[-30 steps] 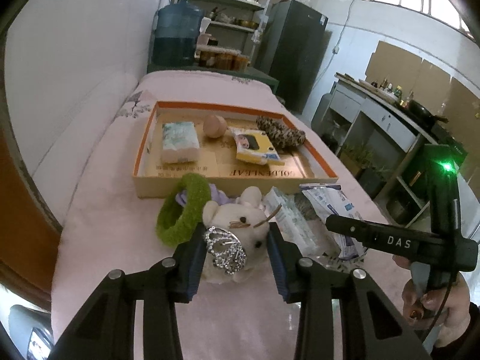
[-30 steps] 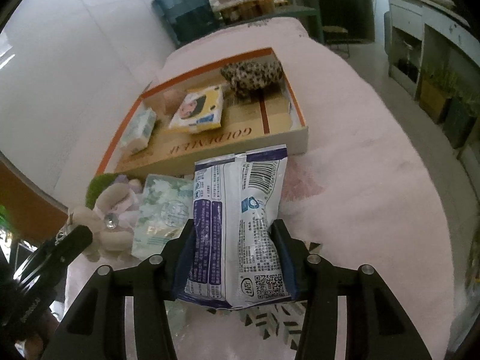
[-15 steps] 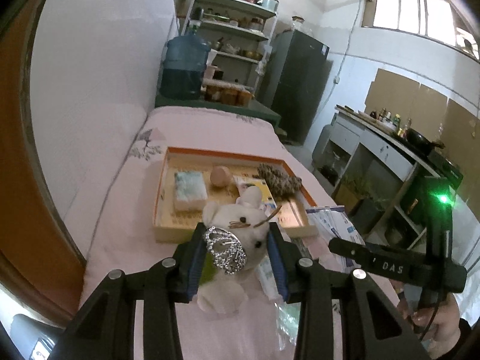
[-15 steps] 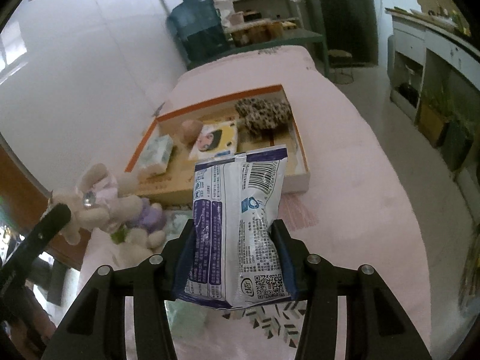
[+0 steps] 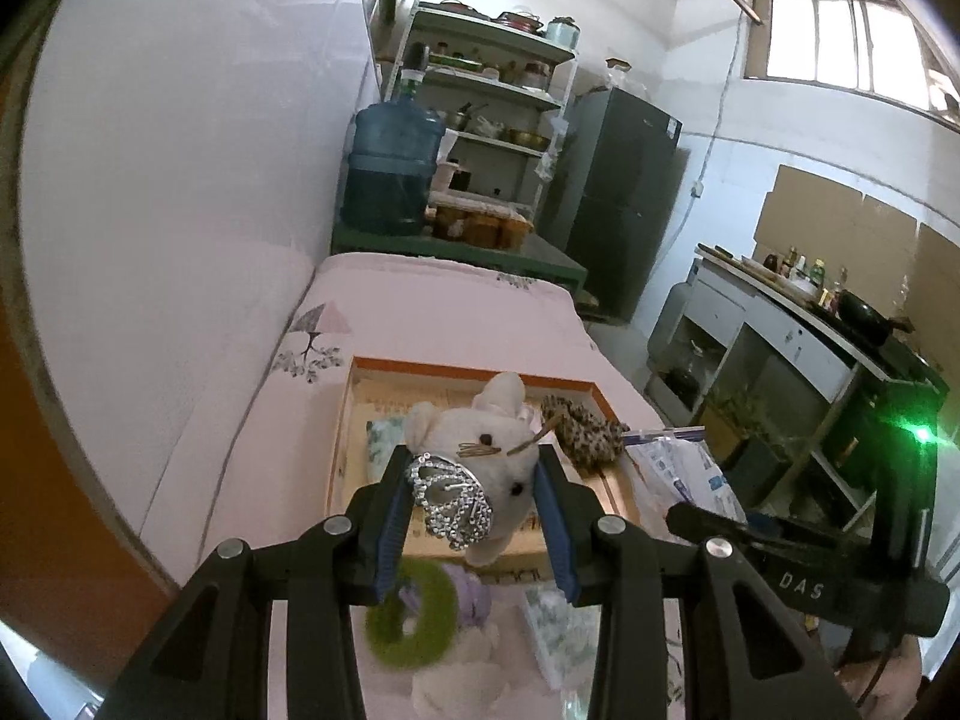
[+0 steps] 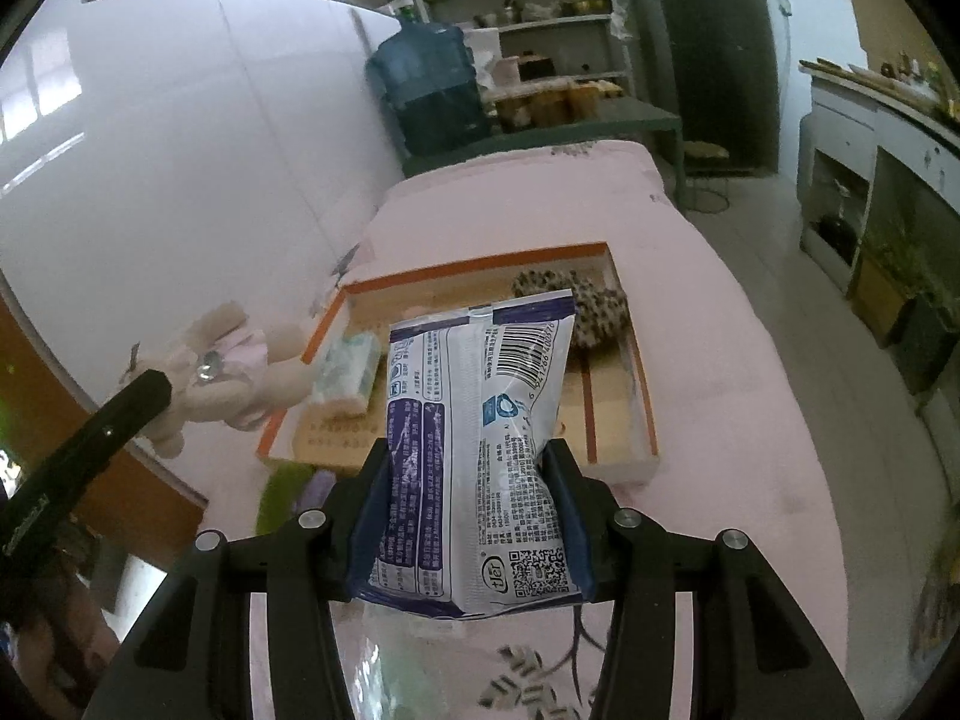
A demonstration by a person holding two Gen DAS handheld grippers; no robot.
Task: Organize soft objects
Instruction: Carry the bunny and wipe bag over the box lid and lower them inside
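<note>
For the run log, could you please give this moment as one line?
left tongs: shut on plush mouse | right tongs: shut on packet | both above pink cloth

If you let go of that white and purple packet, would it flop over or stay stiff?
The packet looks soft: it bulges and creases where the right gripper squeezes it, yet its top stands up unaided. So it would probably sag a little, not flop. The glossy film looks slippery, so it might slide. It seems light for its size.

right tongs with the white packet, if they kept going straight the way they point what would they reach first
Probably the cardboard tray on the pink bed, about its open middle between the tissue pack and the leopard pouch. The right tongs point down at it; depth is unclear.
</note>
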